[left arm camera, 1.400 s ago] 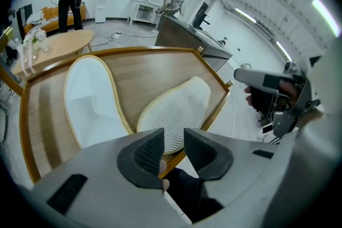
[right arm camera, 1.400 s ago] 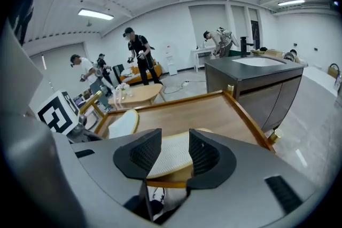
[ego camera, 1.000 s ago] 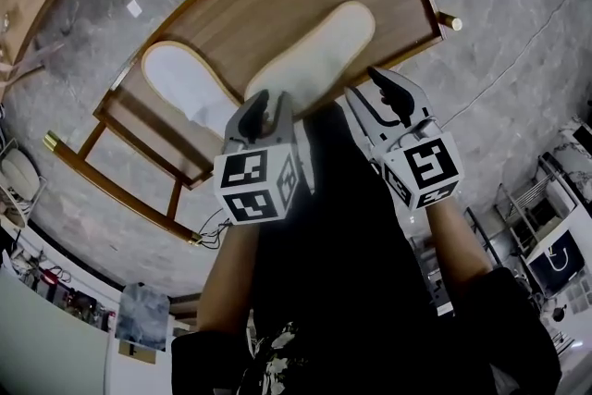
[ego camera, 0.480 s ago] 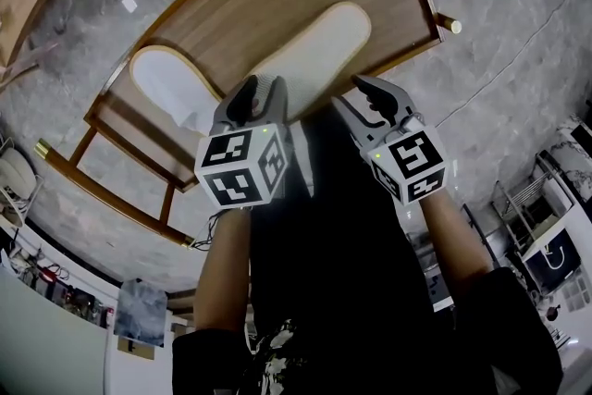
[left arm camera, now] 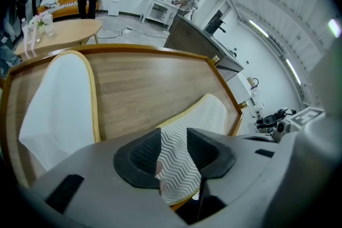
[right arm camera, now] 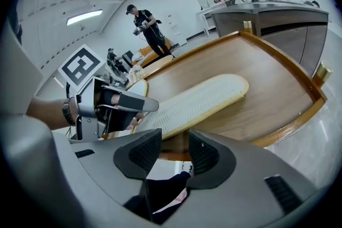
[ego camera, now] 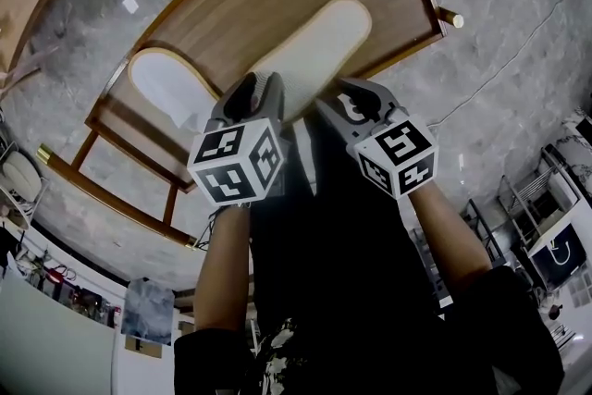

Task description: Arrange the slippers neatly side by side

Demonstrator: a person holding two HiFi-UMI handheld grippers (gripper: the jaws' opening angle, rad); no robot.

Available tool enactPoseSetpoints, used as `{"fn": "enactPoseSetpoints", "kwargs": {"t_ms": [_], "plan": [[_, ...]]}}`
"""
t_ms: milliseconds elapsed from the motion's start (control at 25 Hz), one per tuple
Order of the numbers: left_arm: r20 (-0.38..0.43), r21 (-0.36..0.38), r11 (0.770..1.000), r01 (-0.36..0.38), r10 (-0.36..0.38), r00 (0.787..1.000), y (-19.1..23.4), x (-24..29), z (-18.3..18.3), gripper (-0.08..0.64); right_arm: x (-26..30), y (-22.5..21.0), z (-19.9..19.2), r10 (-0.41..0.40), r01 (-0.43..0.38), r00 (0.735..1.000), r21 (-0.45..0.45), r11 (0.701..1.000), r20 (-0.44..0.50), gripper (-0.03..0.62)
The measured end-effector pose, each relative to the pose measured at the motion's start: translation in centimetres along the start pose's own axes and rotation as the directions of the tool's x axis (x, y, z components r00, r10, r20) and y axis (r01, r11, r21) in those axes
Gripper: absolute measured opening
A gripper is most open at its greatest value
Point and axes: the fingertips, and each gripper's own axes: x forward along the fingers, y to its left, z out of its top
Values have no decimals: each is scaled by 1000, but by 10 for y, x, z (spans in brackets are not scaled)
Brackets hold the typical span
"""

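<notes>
- In the head view, a wooden table (ego camera: 264,5) with a raised rim is standing on a grey marble floor (ego camera: 518,60), and two slippers are lying on it, angled away from each other
- The white slipper (ego camera: 166,83) is lying at the table's left side, while the sole-up slipper (ego camera: 319,46) is stretching slantwise across the middle, its near end reaching the table's near edge
- The left gripper (ego camera: 252,92) is hanging over that near end and hiding it, and the right gripper (ego camera: 356,102) is hovering just beside it, at the table's near edge
- In the left gripper view, the left gripper (left arm camera: 173,135) is standing released: its jaws have just been opening, and the zigzag-ribbed near end of the sole-up slipper (left arm camera: 206,112) is showing in the gap between them
- The white slipper (left arm camera: 59,99) is lying well to the left on the same table (left arm camera: 144,83), apart from the ribbed one
- A round table (left arm camera: 59,32) and two people are standing far behind
- In the right gripper view, the right gripper (right arm camera: 175,139) is also standing released, its jaws apart with nothing between them; only the table's edge and dark clothing are showing through the gap
- The sole-up slipper (right arm camera: 203,99) is running from the table's middle toward the left gripper, whose upper jaw is reaching over the slipper's near end
- That near end is looking raised a little off the wood, with shadow under it
</notes>
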Motion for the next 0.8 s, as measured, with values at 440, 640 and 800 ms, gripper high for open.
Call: {"fn": "enactPoseSetpoints", "kwargs": {"t_ms": [440, 640, 800], "plan": [[0, -27, 1000, 14, -14, 1000, 1, 0, 1, 137, 11, -8, -2, 13, -14, 1000, 280, 960, 7, 100], [3, -31, 1000, 2, -2, 1000, 6, 1, 3, 124, 17, -10, 3, 55, -56, 998, 455, 889, 15, 91], [-1, -42, 999, 5, -5, 1000, 7, 2, 3, 120, 21, -10, 4, 79, -70, 997, 550, 832, 6, 87]]}}
